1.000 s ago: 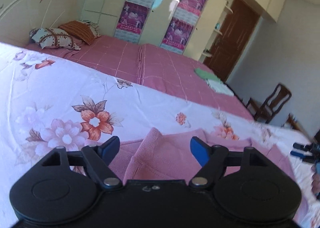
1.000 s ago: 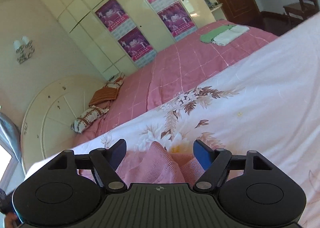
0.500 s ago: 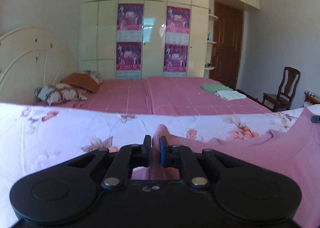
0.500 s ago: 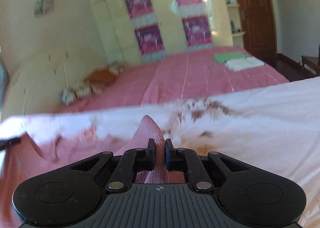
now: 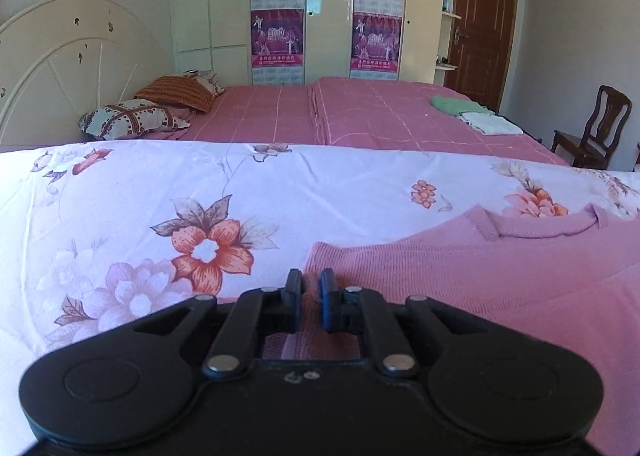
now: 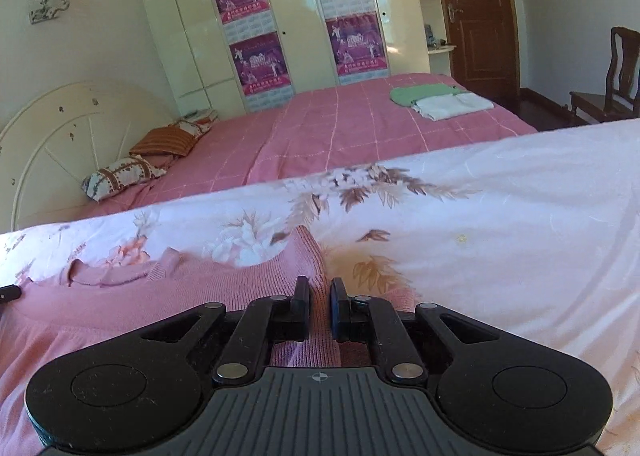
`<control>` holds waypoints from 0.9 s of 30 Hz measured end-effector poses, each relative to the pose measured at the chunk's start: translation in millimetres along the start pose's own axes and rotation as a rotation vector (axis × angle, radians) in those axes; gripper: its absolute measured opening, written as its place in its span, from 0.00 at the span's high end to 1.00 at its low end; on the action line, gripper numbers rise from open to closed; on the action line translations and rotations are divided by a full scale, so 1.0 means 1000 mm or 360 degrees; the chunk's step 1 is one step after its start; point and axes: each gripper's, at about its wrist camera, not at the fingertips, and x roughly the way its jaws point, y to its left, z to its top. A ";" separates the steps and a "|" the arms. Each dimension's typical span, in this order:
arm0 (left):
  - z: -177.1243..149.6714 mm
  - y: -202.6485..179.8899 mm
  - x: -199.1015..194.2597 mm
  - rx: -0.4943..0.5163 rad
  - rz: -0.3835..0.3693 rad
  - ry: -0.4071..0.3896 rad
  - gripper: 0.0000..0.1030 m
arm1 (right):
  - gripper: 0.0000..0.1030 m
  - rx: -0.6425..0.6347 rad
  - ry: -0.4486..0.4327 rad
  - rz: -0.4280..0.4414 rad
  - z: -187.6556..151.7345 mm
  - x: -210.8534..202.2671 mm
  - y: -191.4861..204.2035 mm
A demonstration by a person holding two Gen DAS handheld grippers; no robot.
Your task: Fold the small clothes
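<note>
A pink knitted sweater (image 5: 500,276) lies spread on a white floral sheet (image 5: 140,215), its neckline toward the far side. My left gripper (image 5: 310,298) is shut on the sweater's left shoulder corner, knit pinched between its blue pads. In the right wrist view the same sweater (image 6: 140,308) runs off to the left, and my right gripper (image 6: 319,306) is shut on its right shoulder corner, where a small peak of fabric rises just past the fingertips. The sweater's lower part is hidden behind both gripper bodies.
The floral sheet (image 6: 500,236) reaches to the right. Behind it is a pink checked bed (image 5: 360,115) with pillows (image 5: 132,119) by a cream headboard and folded green and white clothes (image 6: 440,99). A wooden chair (image 5: 592,135) stands by the door.
Both grippers went from open around the sweater's shoulder corners to shut on them. The corners, lifted half a second ago, have come down and the sweater now lies stretched flat.
</note>
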 end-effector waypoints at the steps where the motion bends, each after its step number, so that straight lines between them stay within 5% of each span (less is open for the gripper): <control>1: 0.001 -0.002 0.001 0.0023 0.0020 0.0002 0.89 | 0.92 0.0010 0.0041 -0.0020 -0.001 0.007 -0.001; 3: 0.001 -0.002 0.003 0.0031 0.0052 0.0008 0.80 | 0.92 0.0011 0.0039 -0.0027 0.000 0.009 0.000; 5: 0.004 0.004 -0.008 -0.0005 0.0077 -0.0019 0.57 | 0.87 0.0014 0.0042 -0.0021 0.001 0.005 0.001; 6: 0.003 0.008 -0.021 -0.0009 0.0056 -0.0081 0.45 | 0.79 0.0056 0.0013 -0.0011 0.003 -0.003 -0.002; 7: 0.001 0.012 -0.034 -0.0005 0.0034 -0.0133 0.44 | 0.74 0.0094 -0.0034 0.0011 0.003 -0.015 -0.006; 13: -0.038 0.031 -0.105 -0.0044 -0.0163 -0.0031 0.46 | 0.75 0.0105 0.0033 0.0171 -0.020 -0.089 -0.026; 17: -0.079 0.029 -0.137 -0.0080 -0.0160 0.0070 0.50 | 0.75 0.0117 0.0140 0.0231 -0.052 -0.120 -0.026; 21: -0.102 0.029 -0.145 -0.0143 -0.0138 0.0126 0.56 | 0.75 0.0136 0.0183 0.0217 -0.081 -0.138 -0.019; 27: -0.094 0.028 -0.137 -0.0170 -0.0129 0.0147 0.73 | 0.75 0.0187 0.0248 0.0261 -0.097 -0.157 -0.012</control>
